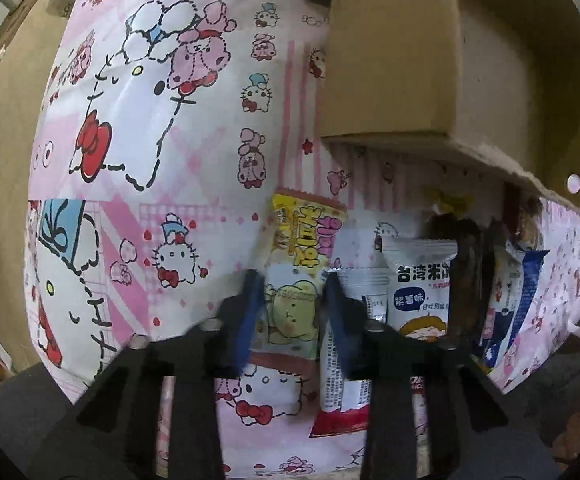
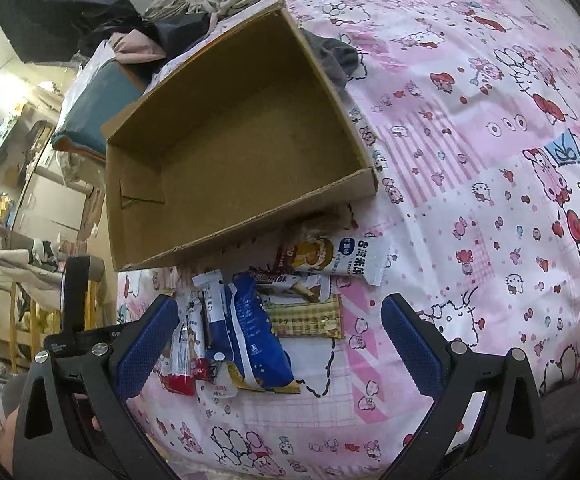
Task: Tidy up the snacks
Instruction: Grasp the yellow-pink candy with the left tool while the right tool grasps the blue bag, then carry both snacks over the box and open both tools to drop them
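A soft bedsheet (image 2: pixel 470 152), pink and white cotton printed with cartoon cats, bows and poodles, covers the whole surface in both views. On it rests one open cardboard box (image 2: pixel 226 148), rectangular, plain brown corrugated board with a rough, torn front edge; its inside is bare. Behind the box, the right wrist view shows a heap of rumpled clothing (image 2: pixel 178 28) in grey, black and dusty pink.

Just in front of the box's torn edge lies a loose cluster of crinkly plastic snack packets. An exact count is hard because they overlap; at least six show. The biggest is a glossy blue packet (image 2: pixel 250 340). Beside it lie a white rice-cracker packet (image 1: pixel 420 292) with blue lettering and a cartoon face, a white packet with a red end (image 2: pixel 184 356), and a flat yellow checked packet (image 2: pixel 306 320). A yellow packet (image 1: pixel 298 280) with a pale green cartoon figure sits at the cluster's edge.

The left gripper (image 1: pixel 290 300), black with blue textured pads, has its two fingers on either side of the yellow packet's lower half, close against its edges; motion blur leaves it unclear whether they grip. The right gripper (image 2: pixel 278 344) is spread wide, its fingers flanking the blue packet and holding nothing.
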`<state>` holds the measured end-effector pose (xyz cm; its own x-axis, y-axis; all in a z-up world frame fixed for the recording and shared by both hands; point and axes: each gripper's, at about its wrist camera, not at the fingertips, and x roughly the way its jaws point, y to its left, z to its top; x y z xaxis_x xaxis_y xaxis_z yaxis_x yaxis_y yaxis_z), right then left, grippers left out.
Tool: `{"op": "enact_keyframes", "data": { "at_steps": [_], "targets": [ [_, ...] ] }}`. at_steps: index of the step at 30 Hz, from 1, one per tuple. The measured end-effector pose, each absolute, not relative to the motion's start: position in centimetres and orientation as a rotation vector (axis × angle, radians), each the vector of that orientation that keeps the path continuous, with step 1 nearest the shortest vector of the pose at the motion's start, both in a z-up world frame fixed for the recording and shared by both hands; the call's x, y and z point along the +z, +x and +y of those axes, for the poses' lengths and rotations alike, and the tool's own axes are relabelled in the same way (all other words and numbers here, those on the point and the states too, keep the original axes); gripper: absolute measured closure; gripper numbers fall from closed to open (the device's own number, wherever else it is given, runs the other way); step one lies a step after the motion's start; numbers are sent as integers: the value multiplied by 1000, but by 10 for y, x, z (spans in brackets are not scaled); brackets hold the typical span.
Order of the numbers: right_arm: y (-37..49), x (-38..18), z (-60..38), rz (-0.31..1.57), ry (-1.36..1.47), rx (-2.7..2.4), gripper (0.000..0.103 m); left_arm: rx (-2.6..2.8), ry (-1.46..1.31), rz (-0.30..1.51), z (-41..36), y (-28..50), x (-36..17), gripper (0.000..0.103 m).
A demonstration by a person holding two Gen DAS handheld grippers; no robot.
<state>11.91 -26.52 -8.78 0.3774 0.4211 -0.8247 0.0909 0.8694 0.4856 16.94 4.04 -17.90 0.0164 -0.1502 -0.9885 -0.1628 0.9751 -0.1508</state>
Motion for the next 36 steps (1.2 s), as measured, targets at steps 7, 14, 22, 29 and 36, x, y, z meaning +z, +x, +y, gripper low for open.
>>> {"op": "enact_keyframes", "data": {
  "at_steps": [7,14,22,29,36],
  "targets": [
    [119,-88,-266,1186,503,225,0,9,-240,1480,48,159,-144,80],
    [124,-113,-245,1367,484,333,44,0,-282,1398,54,126,-98,80],
    [130,-156,-185,1519,292,370,50,0,-324,1385,61,112,-102,80],
    [127,-164,-168,1508,210,385,68,-12,-326,1381,54,122,-106,80],
    [112,-129,-189,1444,249,391,74,-23,-320,1353,53,122,-99,80]
  ]
}}
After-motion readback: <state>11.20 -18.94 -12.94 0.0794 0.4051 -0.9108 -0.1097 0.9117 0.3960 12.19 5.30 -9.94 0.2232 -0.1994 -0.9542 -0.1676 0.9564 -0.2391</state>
